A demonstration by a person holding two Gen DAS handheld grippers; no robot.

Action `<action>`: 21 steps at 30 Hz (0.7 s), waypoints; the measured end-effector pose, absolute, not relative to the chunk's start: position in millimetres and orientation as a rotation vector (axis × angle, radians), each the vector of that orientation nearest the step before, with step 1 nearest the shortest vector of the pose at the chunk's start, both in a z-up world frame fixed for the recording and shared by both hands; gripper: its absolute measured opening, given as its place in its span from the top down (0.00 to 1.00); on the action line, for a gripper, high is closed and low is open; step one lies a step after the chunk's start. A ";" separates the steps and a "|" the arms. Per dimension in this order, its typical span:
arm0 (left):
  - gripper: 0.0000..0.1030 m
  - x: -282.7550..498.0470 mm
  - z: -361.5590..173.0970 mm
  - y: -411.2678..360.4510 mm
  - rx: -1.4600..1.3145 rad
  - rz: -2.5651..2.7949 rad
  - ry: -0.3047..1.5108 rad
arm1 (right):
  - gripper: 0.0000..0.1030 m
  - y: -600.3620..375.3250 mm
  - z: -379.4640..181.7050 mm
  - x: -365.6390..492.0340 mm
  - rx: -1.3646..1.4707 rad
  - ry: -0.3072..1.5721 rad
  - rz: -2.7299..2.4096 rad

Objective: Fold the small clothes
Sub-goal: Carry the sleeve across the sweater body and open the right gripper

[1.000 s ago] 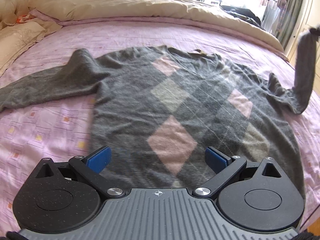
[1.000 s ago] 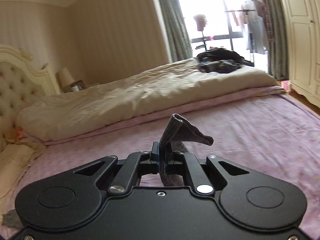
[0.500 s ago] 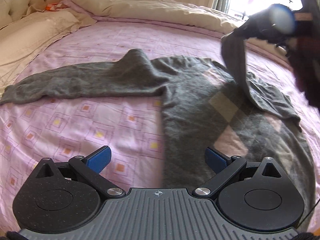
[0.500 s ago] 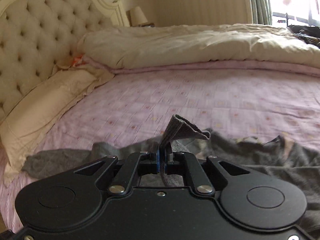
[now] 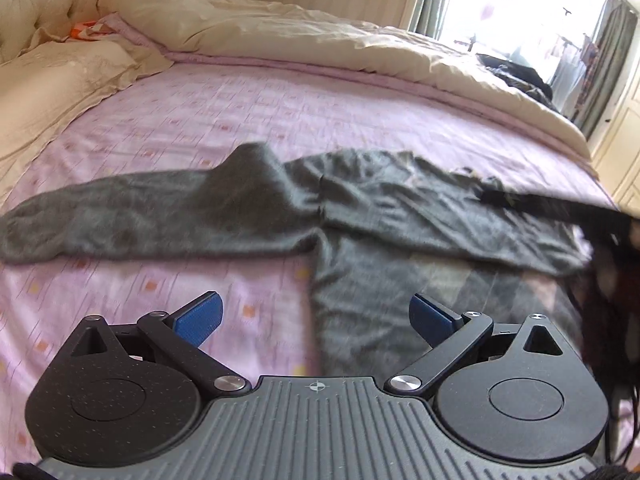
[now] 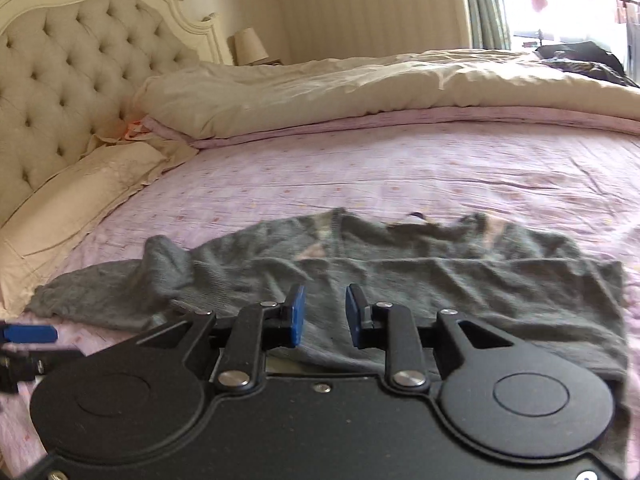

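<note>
Spread flat on the pink patterned bedsheet [image 5: 248,120]: the grey knitted sweater with faint pink diamonds [image 6: 400,280]. One sleeve already folded across the chest [image 5: 440,216]; the other grey sleeve [image 5: 132,216] stretched out flat to the side, over the sheet, not yet folded.

Left gripper [image 5: 316,316] wide open, holding nothing, hovering just before the lower side edge of the sweater body. Right gripper [image 6: 324,312] open only narrowly, nothing between its blue pads [image 6: 298,312], low above the folded sleeve.

Probably the next step: to fold the stretched sleeve in, to match the first.

To do it well:
- Take the sleeve near its cuff end, not in the middle, so that the whole length follows and does not sag.
- Close on one layer of knit only, without pinching the bedsheet below.
- Lift only a little and carry it across in one arc, then lay it parallel on top of the first sleeve.
- Keep the fold line at the shoulder straight, in line with the side edge of the body.
- Open only when the cloth rests flat. The knit looks soft and loose, so may stretch or drag the body if pulled too fast.
- If the shoulder bump [image 5: 252,156] remains, smooth it before the next fold.
</note>
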State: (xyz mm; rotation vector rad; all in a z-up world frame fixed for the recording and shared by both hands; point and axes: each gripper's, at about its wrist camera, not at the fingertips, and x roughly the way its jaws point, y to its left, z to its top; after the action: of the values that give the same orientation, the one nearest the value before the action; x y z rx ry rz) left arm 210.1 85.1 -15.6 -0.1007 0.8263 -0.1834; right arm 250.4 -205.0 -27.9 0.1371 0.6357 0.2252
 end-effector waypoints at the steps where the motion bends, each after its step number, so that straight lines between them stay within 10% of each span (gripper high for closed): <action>1: 0.02 217.4 -14.7 81.2 -0.100 -0.190 0.820 | 0.66 -218.1 -30.3 243.4 0.129 0.633 0.196; 7: 0.20 265.3 -18.6 49.6 -0.054 -0.230 0.803 | 0.66 -276.7 -43.6 211.1 0.111 0.633 0.070; 18: 0.20 344.7 -51.7 37.0 -0.099 -0.149 0.845 | 0.61 -339.9 -50.3 200.8 0.171 0.628 -0.010; 19: 0.27 349.4 -55.4 35.2 -0.092 -0.154 0.858 | 0.61 -344.0 -50.6 201.5 0.179 0.630 -0.015; 21: 0.80 354.6 -62.9 31.5 -0.074 -0.175 0.874 | 0.61 -353.1 -51.2 203.5 0.195 0.632 -0.023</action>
State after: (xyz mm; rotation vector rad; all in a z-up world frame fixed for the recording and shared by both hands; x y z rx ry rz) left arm 354.6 31.5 -62.9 -0.0745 0.8743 -0.1750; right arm 203.5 -353.1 -51.2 0.1951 0.6319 -0.0234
